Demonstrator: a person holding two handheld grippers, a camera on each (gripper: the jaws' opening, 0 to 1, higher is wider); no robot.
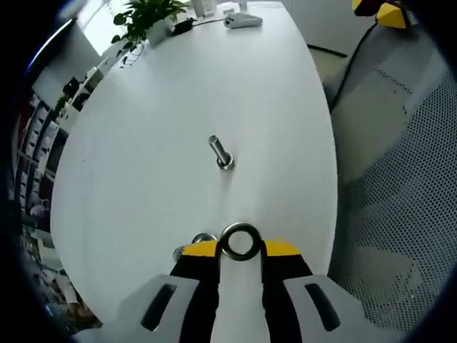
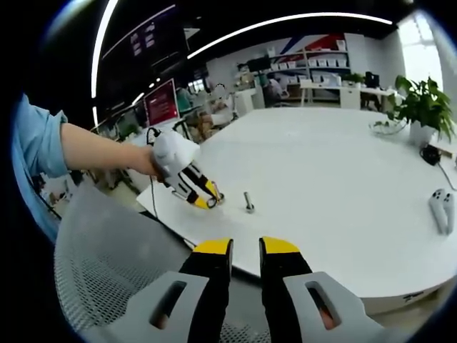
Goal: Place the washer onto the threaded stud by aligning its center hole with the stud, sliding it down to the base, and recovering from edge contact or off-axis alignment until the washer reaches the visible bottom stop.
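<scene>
Left gripper view: left gripper (image 1: 240,250) clamped on washer (image 1: 240,241), held above table (image 1: 143,157), short of stud (image 1: 221,152). Transport step; next: centre hole over stud tip, lower. Right gripper view: right gripper (image 2: 246,251) empty, jaws slightly apart, well back.

Threaded stud (image 1: 221,152) stands alone mid worktop (image 1: 157,179); bare surface all round it. Left claw (image 1: 240,249), gripping washer (image 1: 239,241), near stud, open worktop between. Potted plant (image 1: 146,18), cable, white controller (image 1: 243,20) well beyond stud at far edge. Mesh chair (image 1: 400,200) off worktop edge.
</scene>
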